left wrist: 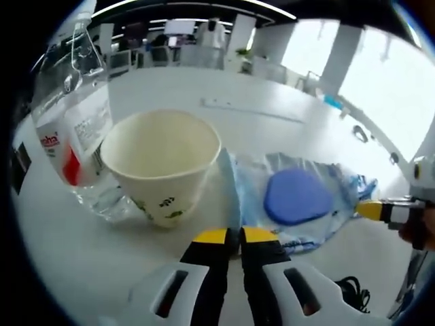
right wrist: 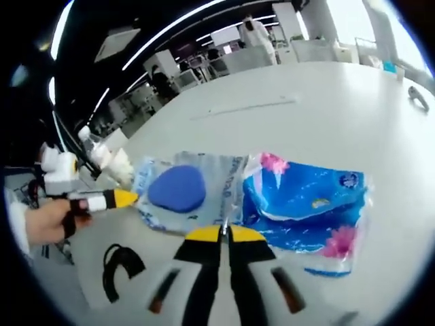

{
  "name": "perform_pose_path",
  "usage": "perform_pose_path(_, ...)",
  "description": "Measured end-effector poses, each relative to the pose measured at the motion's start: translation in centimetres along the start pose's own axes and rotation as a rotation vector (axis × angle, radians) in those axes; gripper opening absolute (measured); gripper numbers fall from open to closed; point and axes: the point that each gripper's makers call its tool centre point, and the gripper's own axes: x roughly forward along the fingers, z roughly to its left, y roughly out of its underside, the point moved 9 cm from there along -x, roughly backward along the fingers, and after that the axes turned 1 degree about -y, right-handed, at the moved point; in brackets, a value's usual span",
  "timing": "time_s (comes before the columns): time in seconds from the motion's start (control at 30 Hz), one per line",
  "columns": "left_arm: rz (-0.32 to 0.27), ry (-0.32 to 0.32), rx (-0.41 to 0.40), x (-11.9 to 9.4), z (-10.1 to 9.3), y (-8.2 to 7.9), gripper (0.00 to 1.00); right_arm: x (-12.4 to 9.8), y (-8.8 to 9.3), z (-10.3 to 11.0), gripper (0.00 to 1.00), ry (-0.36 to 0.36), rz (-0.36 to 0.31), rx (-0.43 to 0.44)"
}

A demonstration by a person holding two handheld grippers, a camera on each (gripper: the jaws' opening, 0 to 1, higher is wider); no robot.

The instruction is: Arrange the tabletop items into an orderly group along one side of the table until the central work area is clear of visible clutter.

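In the left gripper view, our left gripper (left wrist: 234, 236) has its yellow-tipped jaws pressed close together on the edge of a clear bag (left wrist: 299, 204). The bag lies flat on the white table (left wrist: 272, 95) and has a blue pad (left wrist: 297, 197) inside it. Just left of the bag stands a paper cup (left wrist: 163, 166), upright and open at the top. Behind the cup, touching it, stands a clear bottle (left wrist: 71, 115) with a red and white label. A black cord (left wrist: 353, 293) lies on the table near the bottom right.

In the right gripper view, our right gripper (right wrist: 222, 234) also has its jaws closed tight, pinching the near edge of the same clear bag. Right beside that bag lies a blue pack (right wrist: 309, 204) with pink flowers on it. The left gripper comes in from the left, held by a hand (right wrist: 44, 221), and its tip touches the bag's far end.
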Motion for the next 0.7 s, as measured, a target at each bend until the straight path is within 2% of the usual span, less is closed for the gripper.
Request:
perform_pose_path(0.1,-0.015,-0.021,-0.088,-0.3,-0.1,0.0,0.11,-0.2,-0.1,0.5,0.07,-0.001,-0.016,-0.011)
perform_pose_path(0.23,-0.030,-0.003,-0.047,-0.9,-0.7,0.3,0.25,-0.7,-0.1,1.0,0.19,-0.008,-0.053,-0.025)
perform_pose_path(0.33,-0.044,0.010,-0.046,-1.6,-1.2,0.5,0.34,-1.2,0.2,1.3,0.25,-0.012,-0.067,-0.038)
perform_pose_path(0.37,-0.094,0.027,-0.112,-1.8,-1.4,0.2,0.39,-1.3,0.3,1.3,0.27,-0.015,-0.073,-0.041)
perform_pose_path(0.4,-0.113,0.032,-0.163,-1.9,-1.5,0.2,0.47,-1.4,0.3,1.3,0.29,-0.016,-0.075,-0.042)
perform_pose_path(0.43,-0.102,0.056,-0.198,-2.1,-1.7,0.3,0.53,-1.5,0.3,1.0,0.31,-0.014,-0.076,-0.040)
perform_pose_path(0.5,-0.080,0.042,-0.143,-2.6,-1.8,0.5,0.60,-1.8,0.5,0.9,0.35,-0.011,-0.082,-0.038)
perform_pose_path(0.57,-0.080,0.050,-0.097,-3.0,-2.0,0.5,0.60,-2.4,0.4,1.0,0.38,-0.008,-0.096,-0.040)
perform_pose_path(0.7,-0.097,0.073,-0.092,-3.9,-2.6,0.3,0.68,-3.4,0.3,1.0,0.40,-0.006,-0.115,-0.041)
